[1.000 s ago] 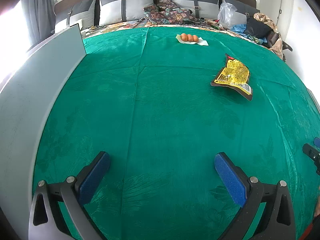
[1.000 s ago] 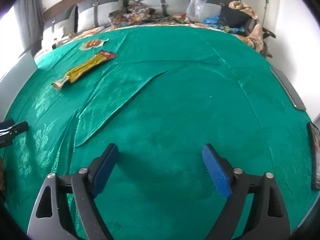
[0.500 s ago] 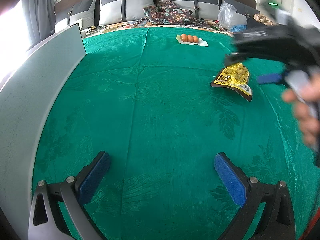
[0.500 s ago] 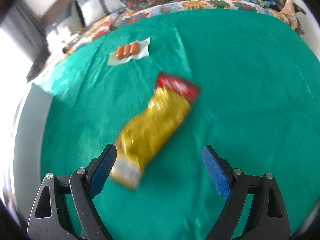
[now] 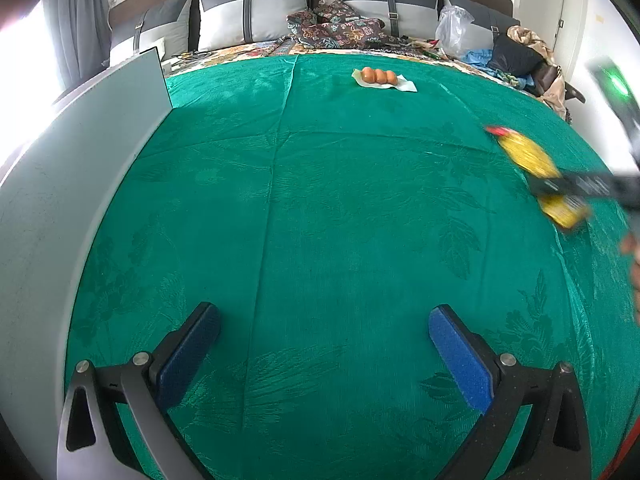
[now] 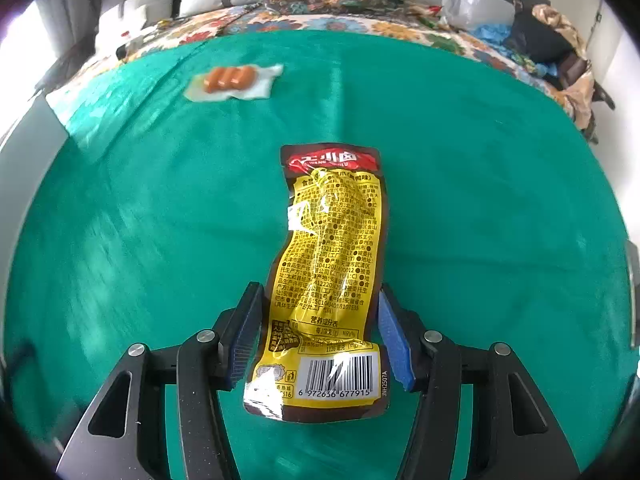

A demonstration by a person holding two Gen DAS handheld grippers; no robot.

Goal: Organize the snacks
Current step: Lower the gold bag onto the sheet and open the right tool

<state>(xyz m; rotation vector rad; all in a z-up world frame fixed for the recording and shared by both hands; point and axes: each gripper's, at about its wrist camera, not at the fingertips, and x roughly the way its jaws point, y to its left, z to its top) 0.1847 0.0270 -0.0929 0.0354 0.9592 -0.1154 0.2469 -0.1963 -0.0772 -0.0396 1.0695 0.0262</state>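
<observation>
A yellow and brown snack packet sits lengthwise between the blue pads of my right gripper, which is shut on its sides. In the left wrist view the packet shows blurred at the right with the right gripper across it. A clear pack of three small brown sausages lies on the green bedspread near the far edge; it also shows in the right wrist view. My left gripper is open and empty over the near part of the bedspread.
A grey board stands along the left edge of the bed. Pillows, a patterned cloth, a plastic bag and clothes lie at the headboard end. A dark flat object sits at the right edge.
My right gripper swung over to the yellow packet, closed on its sides, and the packet now sits further right in the left wrist view. My left gripper has not moved.
</observation>
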